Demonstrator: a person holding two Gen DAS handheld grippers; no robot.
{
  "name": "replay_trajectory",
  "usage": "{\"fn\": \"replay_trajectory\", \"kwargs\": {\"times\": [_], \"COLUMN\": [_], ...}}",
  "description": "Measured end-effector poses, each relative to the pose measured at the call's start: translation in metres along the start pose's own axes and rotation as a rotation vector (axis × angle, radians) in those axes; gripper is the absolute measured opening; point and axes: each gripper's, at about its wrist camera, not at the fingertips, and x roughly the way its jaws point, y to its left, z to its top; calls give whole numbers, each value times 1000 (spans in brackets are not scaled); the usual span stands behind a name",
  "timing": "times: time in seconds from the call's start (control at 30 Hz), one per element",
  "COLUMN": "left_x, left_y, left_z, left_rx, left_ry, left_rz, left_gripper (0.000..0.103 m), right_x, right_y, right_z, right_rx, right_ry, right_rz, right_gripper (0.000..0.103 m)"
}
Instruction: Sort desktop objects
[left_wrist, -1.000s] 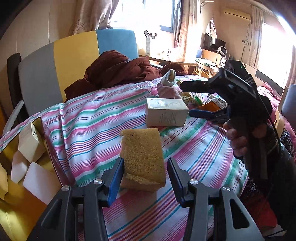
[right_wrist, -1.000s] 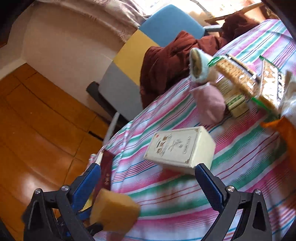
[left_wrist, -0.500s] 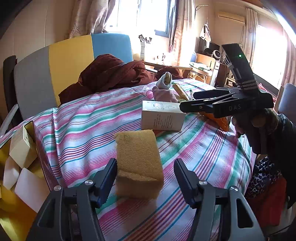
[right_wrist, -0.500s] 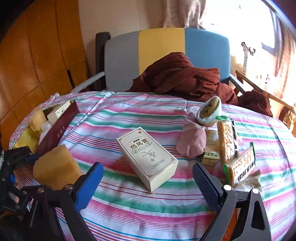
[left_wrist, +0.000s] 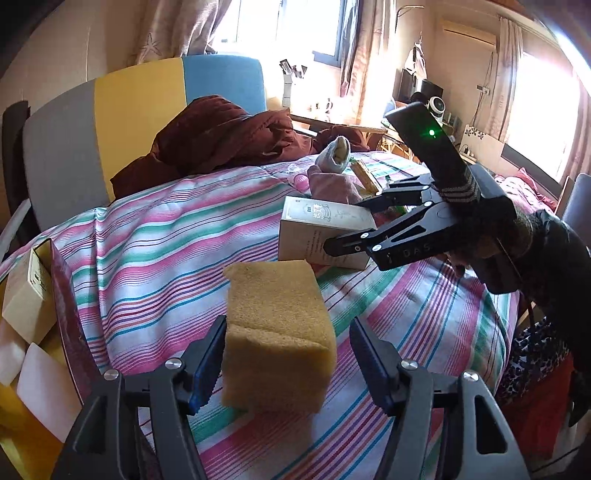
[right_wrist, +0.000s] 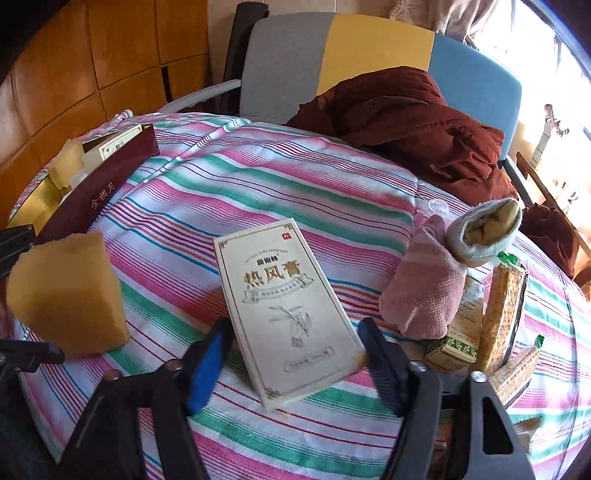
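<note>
A yellow sponge block (left_wrist: 277, 332) sits between the fingers of my left gripper (left_wrist: 286, 350), which is open. The left finger touches the sponge and the right finger stands a little off it. In the right wrist view the sponge (right_wrist: 66, 295) is at the table's left edge. A white rectangular box (right_wrist: 280, 306) with Chinese print lies flat on the striped tablecloth (right_wrist: 258, 184). My right gripper (right_wrist: 295, 354) is open, one finger on each side of the box's near end. The left wrist view shows that gripper (left_wrist: 343, 223) straddling the box (left_wrist: 317, 232).
A dark red storage box (right_wrist: 99, 192) holding small cartons and a sponge sits at the left table edge. Pink rolled socks (right_wrist: 424, 288) and snack packets (right_wrist: 502, 306) lie right of the white box. A maroon jacket (right_wrist: 406, 122) is heaped on the chair behind the table.
The right gripper swung down over the white box and its fingers have narrowed around it. The left gripper moved in closer around the sponge.
</note>
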Motion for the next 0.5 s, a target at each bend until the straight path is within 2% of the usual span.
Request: {"fn": "replay_trajectory", "kwargs": {"times": [0.07,0.17,0.27,0.5], "left_x": [0,-3,-7,-27], "left_y": [2,6,7,0], "left_z": [0,-2,-5,-16], "left_rx": [-23,-59,-84,-110], "left_ry": [-3,-11,-14,-44], "left_rz": [-8,-7,-9,-48], "left_gripper": [65,59,52,50], "right_x": [-3,-12,-20,-43], "right_y": [4,13,20,35], "right_z": [-6,-16,-26,-49], "right_rx": [16,51,116,268], "right_ry": [-8,-17,-34,-105], "right_rz": [-3,-3,-3,55], "right_gripper": [57,52,52,52]}}
